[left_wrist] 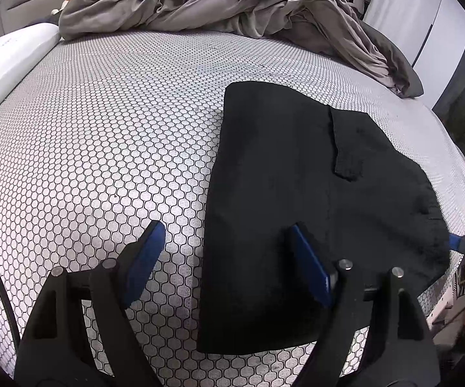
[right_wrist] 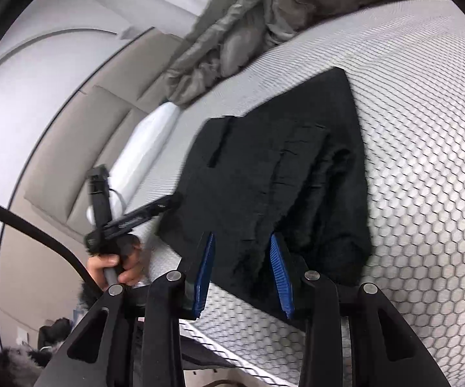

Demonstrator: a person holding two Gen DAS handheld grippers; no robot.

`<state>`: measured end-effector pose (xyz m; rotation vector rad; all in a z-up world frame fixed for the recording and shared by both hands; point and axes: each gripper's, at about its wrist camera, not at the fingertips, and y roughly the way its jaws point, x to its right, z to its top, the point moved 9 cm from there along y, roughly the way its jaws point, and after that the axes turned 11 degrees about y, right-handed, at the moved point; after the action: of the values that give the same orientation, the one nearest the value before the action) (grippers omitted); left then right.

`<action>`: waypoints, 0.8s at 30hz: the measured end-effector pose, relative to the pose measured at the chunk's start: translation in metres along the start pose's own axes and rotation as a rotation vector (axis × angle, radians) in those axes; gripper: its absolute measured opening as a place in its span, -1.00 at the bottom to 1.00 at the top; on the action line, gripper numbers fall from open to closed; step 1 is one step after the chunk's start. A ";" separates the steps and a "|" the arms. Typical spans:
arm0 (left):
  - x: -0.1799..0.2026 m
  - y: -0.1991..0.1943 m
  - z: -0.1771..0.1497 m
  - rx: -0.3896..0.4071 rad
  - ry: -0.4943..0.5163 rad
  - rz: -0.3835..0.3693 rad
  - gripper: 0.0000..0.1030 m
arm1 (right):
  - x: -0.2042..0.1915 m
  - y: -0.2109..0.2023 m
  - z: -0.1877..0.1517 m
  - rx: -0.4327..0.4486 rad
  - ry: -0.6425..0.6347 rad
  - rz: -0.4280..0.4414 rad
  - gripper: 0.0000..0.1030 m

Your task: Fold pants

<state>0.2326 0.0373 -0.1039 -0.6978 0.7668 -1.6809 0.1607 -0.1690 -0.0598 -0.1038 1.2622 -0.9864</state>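
Observation:
The black pants (left_wrist: 297, 200) lie folded into a compact block on the honeycomb-patterned mattress (left_wrist: 103, 148), near its right edge. My left gripper (left_wrist: 226, 235) is open and empty above the block's near left edge, one blue pad over the mattress, the other over the cloth. In the right wrist view the pants (right_wrist: 281, 167) lie ahead, and my right gripper (right_wrist: 242, 242) is open and empty just above their near edge. The left gripper also shows in that view (right_wrist: 177, 198), held by a hand. The right gripper's blue tip shows at the right edge of the left wrist view (left_wrist: 455, 242).
A crumpled grey duvet (left_wrist: 219, 3) is piled at the far end of the bed. A white pillow (left_wrist: 10, 54) lies at the far left. A padded beige headboard (right_wrist: 81, 148) and white wall stand beyond. The mattress edge (right_wrist: 264, 348) drops off close to my right gripper.

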 end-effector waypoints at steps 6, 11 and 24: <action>0.001 -0.001 -0.001 -0.004 0.003 -0.001 0.51 | -0.004 0.017 -0.009 -0.016 -0.043 -0.022 -0.71; -0.004 -0.006 -0.002 0.003 -0.006 0.004 0.51 | -0.013 0.009 -0.014 -0.011 -0.115 -0.070 -0.95; 0.010 -0.005 -0.026 -0.054 -0.019 -0.223 -0.21 | 0.011 0.002 -0.017 0.042 -0.140 -0.270 -0.48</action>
<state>0.2065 0.0317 -0.1153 -0.8622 0.7449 -1.8562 0.1474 -0.1683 -0.0752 -0.3113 1.1162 -1.2153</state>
